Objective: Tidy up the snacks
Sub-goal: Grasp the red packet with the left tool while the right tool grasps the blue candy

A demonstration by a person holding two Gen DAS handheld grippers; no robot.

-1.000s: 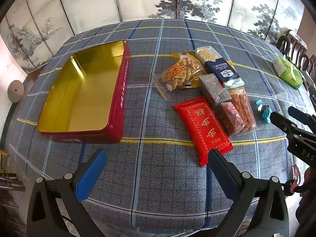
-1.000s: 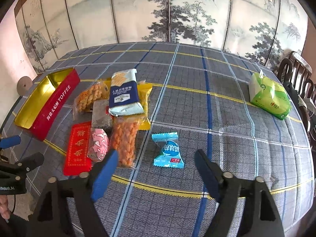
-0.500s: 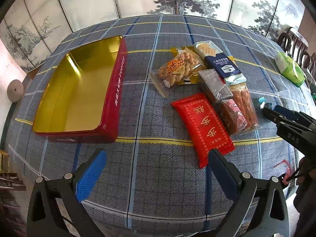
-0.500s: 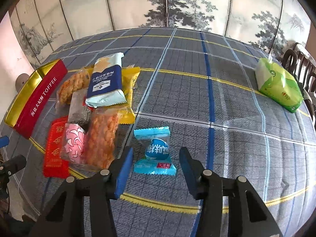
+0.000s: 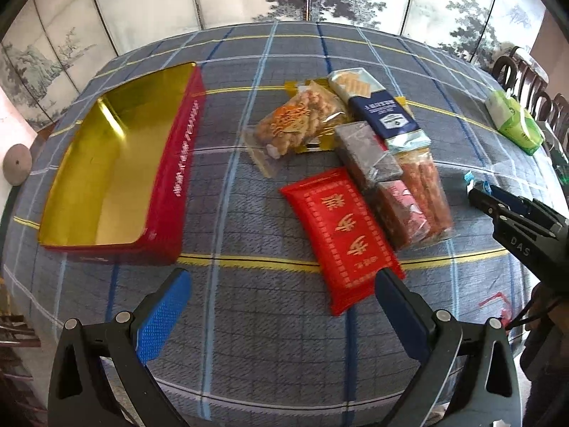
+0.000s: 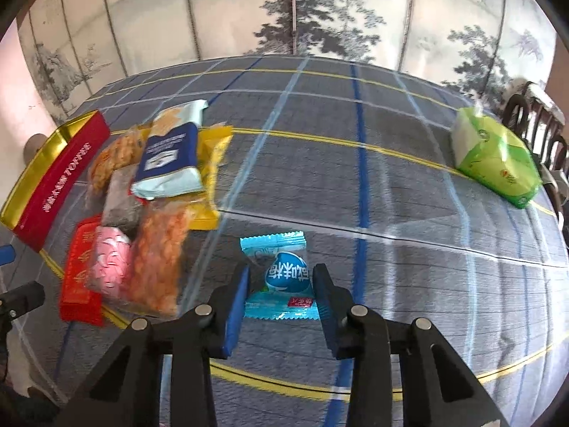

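Plaid table [image 5: 249,320] w/ tin [image 5: 106,163], snacks [image 5: 341,235], tissues [image 6: 494,160].

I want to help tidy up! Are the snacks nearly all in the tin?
Not yet. The red tin holds nothing. The right gripper has just been closing around the blue candy. The red packet and the other snacks wait on the table; the left gripper is open.

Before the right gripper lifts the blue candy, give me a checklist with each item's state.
1. Blue candy between right gripper pads: ok.
2. Pads pressing the candy, jaws having just been closing: cannot tell.
3. Candy apart from the snack pile: ok.
4. Tin open, nothing in it: ok.
5. Left gripper open, holding nothing: ok.
6. Left gripper clear of the way to the tin: cannot tell.
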